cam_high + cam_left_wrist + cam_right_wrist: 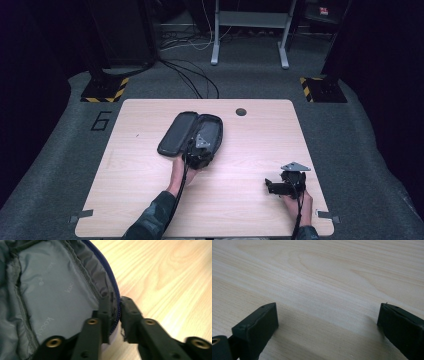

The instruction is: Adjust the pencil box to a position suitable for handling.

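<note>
A dark zip case (176,132) lies open on the wooden table (250,145), its lid folded out to the left and its grey-lined half (214,129) to the right. My left gripper (202,146) rests over the near end of that half. In the left gripper view its jaws (116,303) pinch the case's zipped rim (110,272), one jaw inside against the grey lining (55,290), the other outside. My right gripper (274,187) sits low at the table's right front; its jaws (327,315) stand wide apart over bare wood.
A round cable hole (241,111) sits near the table's far edge. On the floor beyond are loose cables (192,75), the legs of a grey frame (215,50), and two stands with yellow-black bases (105,90).
</note>
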`<state>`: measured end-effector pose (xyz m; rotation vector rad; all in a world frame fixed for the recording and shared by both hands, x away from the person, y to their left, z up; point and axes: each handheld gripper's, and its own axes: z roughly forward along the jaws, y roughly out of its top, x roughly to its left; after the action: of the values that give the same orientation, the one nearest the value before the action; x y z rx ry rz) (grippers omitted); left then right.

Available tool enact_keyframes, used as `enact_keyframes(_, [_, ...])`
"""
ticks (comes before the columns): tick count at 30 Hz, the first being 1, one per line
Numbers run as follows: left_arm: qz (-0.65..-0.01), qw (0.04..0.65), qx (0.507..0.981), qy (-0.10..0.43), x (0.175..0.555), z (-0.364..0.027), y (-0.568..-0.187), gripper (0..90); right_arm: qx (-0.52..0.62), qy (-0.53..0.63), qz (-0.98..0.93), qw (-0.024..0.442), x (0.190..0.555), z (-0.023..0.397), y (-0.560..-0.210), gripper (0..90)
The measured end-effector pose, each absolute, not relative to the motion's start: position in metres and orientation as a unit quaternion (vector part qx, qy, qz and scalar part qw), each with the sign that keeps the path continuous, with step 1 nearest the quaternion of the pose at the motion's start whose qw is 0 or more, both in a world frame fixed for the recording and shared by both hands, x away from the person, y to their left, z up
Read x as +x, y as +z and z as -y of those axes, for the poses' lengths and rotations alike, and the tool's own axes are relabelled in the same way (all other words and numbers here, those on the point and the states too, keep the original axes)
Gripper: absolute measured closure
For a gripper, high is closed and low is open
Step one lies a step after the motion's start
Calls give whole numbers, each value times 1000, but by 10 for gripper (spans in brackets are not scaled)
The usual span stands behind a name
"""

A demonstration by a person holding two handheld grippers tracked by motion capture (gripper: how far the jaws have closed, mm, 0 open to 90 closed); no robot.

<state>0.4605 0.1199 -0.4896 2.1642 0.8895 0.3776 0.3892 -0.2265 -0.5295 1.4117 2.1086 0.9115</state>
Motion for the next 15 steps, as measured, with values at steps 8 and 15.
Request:
enact_keyframes(8, [-325, 377, 856, 141, 452, -140, -493, 873, 511, 330, -763, 221, 389, 226, -529, 30])
enact_keyframes(15, [-328, 371, 857, 142, 443, -166, -491, 851, 511, 330, -762, 221, 389, 226, -530, 30])
